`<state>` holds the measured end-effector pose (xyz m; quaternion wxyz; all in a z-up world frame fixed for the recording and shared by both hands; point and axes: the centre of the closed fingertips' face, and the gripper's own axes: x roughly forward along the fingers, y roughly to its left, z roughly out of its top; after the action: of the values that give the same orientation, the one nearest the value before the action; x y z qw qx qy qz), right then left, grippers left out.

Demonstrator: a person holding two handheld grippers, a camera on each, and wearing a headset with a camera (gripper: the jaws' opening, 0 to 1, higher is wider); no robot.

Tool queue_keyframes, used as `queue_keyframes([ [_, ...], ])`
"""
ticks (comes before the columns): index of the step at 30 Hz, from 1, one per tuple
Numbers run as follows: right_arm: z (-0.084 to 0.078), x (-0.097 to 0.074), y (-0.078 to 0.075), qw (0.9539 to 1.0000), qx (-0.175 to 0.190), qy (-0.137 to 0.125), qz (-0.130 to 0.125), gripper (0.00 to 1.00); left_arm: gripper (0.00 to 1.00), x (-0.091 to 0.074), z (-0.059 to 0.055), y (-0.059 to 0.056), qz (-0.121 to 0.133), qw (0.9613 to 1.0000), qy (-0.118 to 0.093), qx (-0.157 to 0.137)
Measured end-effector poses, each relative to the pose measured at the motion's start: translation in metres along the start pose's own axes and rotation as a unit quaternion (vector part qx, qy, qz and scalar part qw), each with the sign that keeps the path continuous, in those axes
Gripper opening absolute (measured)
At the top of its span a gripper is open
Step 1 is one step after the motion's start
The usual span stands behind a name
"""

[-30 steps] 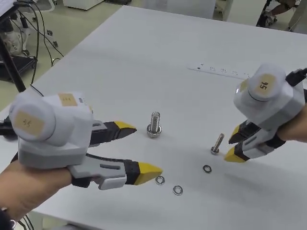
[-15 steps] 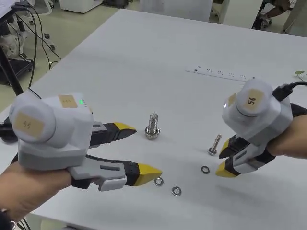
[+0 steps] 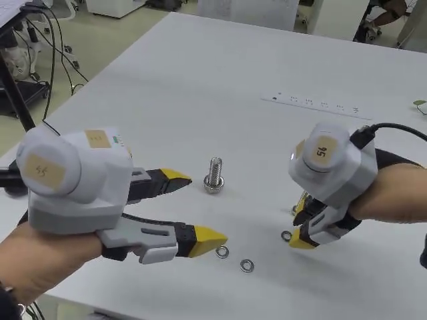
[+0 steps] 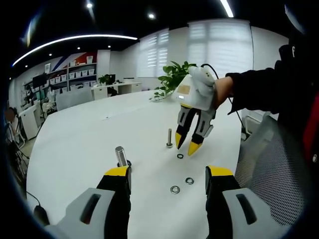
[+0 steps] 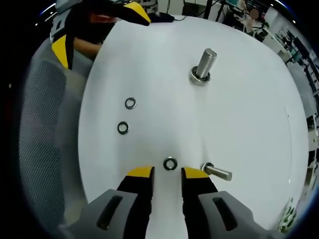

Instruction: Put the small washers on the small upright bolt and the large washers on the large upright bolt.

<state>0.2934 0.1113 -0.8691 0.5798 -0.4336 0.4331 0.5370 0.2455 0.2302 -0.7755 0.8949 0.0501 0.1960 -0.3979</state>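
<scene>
A large bolt stands upright on the white table. The small bolt stands beside my right gripper. That gripper is open a little and points down, and one washer lies just ahead of its tips. Two more washers lie near the front edge. My left gripper hovers wide open with nothing in it, between the large bolt and those two washers.
A white power strip lies at the far right of the table. Cables and a stand are on the floor beyond the left edge. A mesh chair stands at the near edge.
My right gripper has come down and leftward, from right of the small bolt to just over the washer beside it. The left gripper has stayed put.
</scene>
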Motion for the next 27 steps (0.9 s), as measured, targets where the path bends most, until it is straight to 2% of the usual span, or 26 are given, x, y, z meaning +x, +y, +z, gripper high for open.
queue_keyframes([
  [16,-0.003,0.013,-0.001,0.9998,-0.008,0.017,0.007,0.2,0.59,0.0,-0.001,-0.001,0.0,1.0,-0.002,-0.002],
  [27,-0.004,0.012,-0.001,0.9999,-0.001,0.01,0.01,0.17,0.59,0.0,-0.001,-0.002,0.001,1.0,-0.002,-0.003],
])
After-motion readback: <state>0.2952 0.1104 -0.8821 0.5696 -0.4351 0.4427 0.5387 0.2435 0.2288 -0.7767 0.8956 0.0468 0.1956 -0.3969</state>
